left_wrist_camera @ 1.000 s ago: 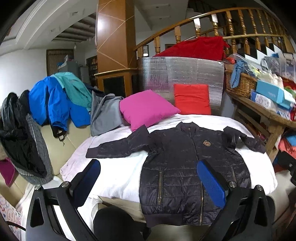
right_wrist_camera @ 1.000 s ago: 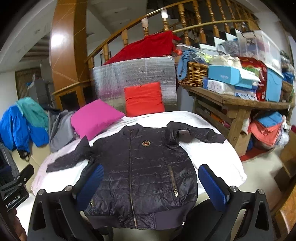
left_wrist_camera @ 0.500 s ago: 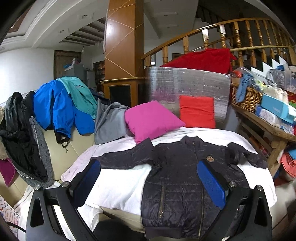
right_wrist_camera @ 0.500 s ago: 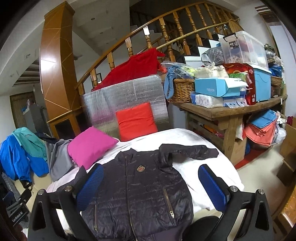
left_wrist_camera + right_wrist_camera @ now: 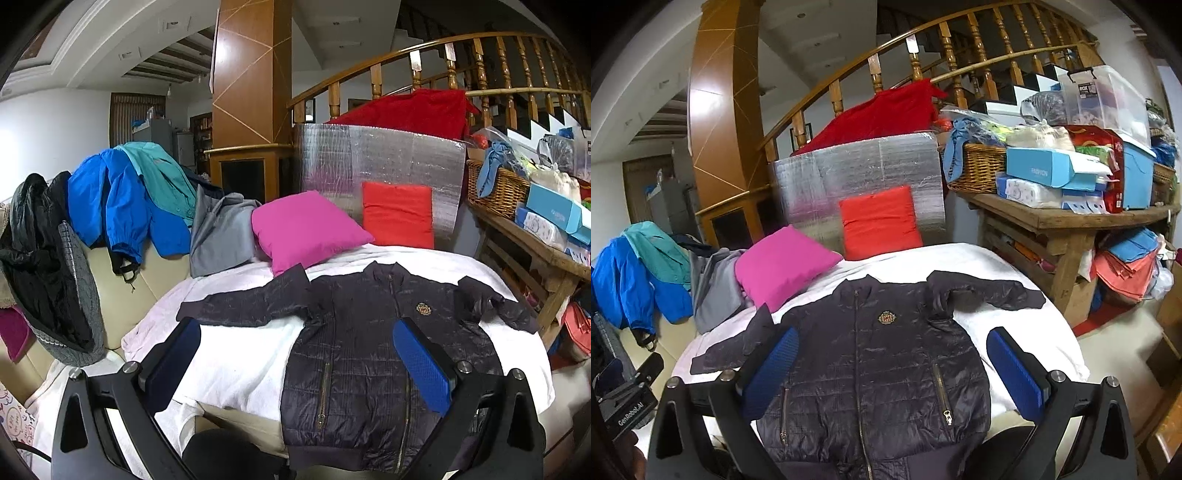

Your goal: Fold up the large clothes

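Nearest the left wrist camera, the left gripper [image 5: 295, 363] has its two blue-padded black fingers spread wide apart with nothing between them. It hangs above the near edge of the white cloth-covered surface [image 5: 236, 362]. The right gripper [image 5: 892, 369] is likewise spread wide and empty, held over the lower half of the garment.

The dark navy quilted zip jacket [image 5: 871, 369] lies flat, front up and zipped, on that white surface, hem towards the cameras and collar away. A gold crest badge [image 5: 886, 317] sits on its chest. Both sleeves stretch outward, one towards the sofa side and the other bent towards the wooden table.

Just beyond the collar a bright pink square cushion [image 5: 306, 229] leans at a tilt, touching the sleeve's shoulder area in the left view. Beside it an orange-red cushion [image 5: 399, 214] stands against a silver foil-faced panel [image 5: 376, 162].

To the side, a blue jacket [image 5: 110, 206], a teal garment and a grey one hang over a cream sofa back. Farther off, a cluttered wooden table [image 5: 1067, 221] carries a wicker basket [image 5: 979, 162] and boxes, under a curved wooden stair railing [image 5: 960, 48].
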{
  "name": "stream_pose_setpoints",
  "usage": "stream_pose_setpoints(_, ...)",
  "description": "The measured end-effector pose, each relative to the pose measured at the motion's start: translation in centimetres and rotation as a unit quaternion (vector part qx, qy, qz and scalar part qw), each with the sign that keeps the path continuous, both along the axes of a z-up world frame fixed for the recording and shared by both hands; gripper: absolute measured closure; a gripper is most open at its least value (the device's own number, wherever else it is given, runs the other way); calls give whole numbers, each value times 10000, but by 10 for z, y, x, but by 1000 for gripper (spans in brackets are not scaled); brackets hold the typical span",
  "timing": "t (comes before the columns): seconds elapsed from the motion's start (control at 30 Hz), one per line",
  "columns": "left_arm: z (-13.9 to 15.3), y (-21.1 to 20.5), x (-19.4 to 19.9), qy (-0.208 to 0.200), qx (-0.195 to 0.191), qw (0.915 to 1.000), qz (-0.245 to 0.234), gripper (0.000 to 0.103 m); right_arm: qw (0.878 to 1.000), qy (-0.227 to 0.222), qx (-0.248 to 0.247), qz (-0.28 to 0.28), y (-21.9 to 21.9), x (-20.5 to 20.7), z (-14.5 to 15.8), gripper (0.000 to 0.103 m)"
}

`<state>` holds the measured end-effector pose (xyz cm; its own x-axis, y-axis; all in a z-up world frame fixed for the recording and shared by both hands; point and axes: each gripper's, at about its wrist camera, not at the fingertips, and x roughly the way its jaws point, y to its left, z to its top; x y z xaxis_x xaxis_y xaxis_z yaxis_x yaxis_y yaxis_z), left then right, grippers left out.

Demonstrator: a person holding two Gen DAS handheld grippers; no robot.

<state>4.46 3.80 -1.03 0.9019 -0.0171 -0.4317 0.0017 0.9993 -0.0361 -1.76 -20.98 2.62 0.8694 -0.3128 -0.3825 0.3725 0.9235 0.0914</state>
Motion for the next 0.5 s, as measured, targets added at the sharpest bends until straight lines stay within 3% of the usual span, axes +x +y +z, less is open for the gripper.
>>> stream_pose_setpoints(0.2, 4, -1, -4, -191, 49, 9998, 18, 0, 9999, -101, -81, -52, 3, -3, 6, 0)
stream_pose_setpoints(0.5, -6, -5, 6, -63, 111, 9999, -24, 0, 10000, 54, -2, -13, -1, 10, -5, 0)
